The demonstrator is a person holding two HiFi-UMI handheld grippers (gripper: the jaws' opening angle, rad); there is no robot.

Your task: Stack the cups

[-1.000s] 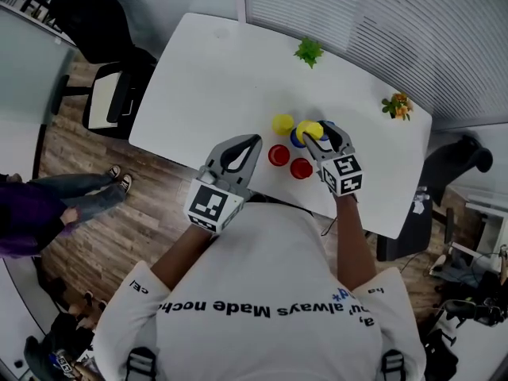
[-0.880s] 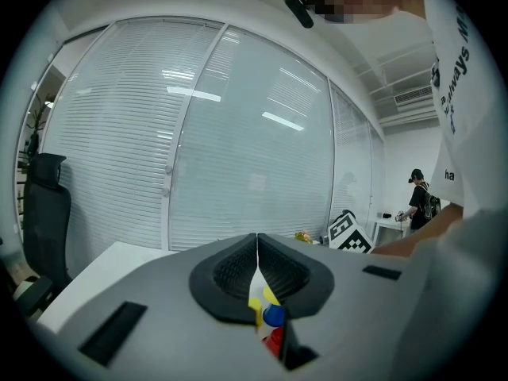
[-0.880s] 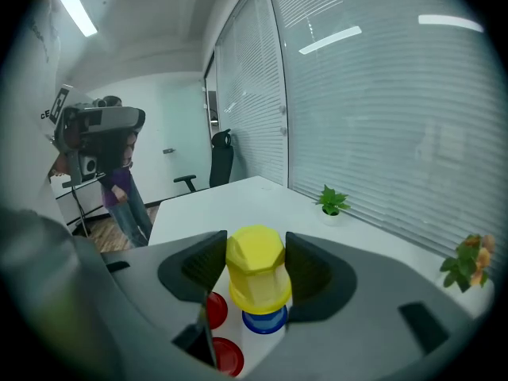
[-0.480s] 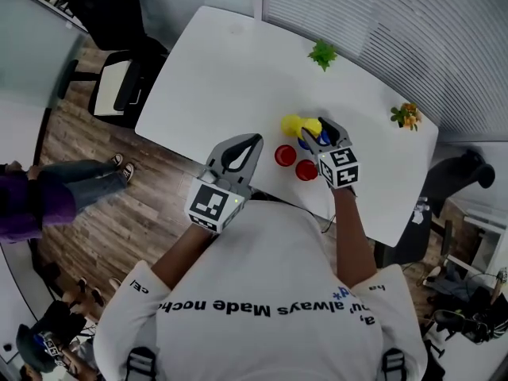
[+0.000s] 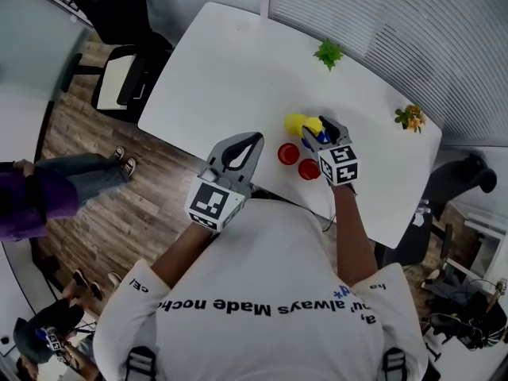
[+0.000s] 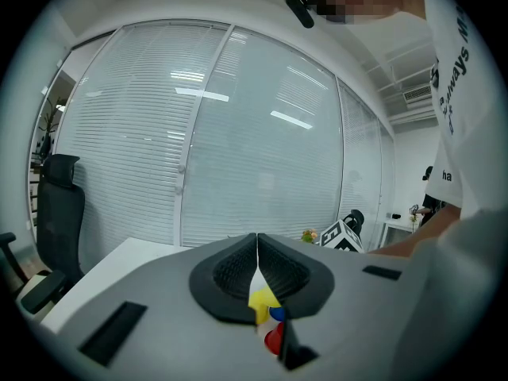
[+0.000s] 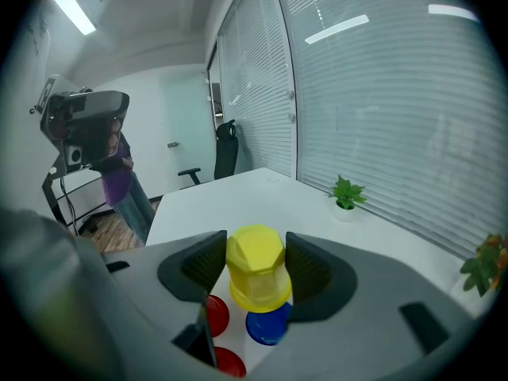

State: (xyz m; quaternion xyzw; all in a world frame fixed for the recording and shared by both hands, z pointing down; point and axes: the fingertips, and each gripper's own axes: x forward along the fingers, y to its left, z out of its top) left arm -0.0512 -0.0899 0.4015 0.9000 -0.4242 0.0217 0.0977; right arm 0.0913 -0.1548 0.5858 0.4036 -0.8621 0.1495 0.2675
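My right gripper (image 7: 255, 262) is shut on an upturned yellow cup (image 7: 255, 270) and holds it just above a blue cup (image 7: 266, 325) on the white table (image 7: 238, 193). Two red cups (image 7: 216, 313) (image 7: 228, 363) stand left of the blue one. From the head view, the held yellow cup (image 5: 313, 125) sits in the right gripper (image 5: 317, 130), a sliver of the blue cup (image 5: 320, 140) shows between its jaws, and a second yellow cup (image 5: 294, 122) stands just to its left. My left gripper (image 5: 254, 140) hovers shut and empty at the table's near edge, its jaws pressed together (image 6: 256, 260).
Two small potted plants (image 5: 329, 52) (image 5: 409, 117) stand along the table's far side by the blinds. A black office chair (image 5: 119, 82) is at the table's left end. A person (image 5: 48, 197) stands on the wooden floor to the left.
The right gripper has sunk a little with the yellow cup, closer over the blue cup. The left gripper has kept its place.
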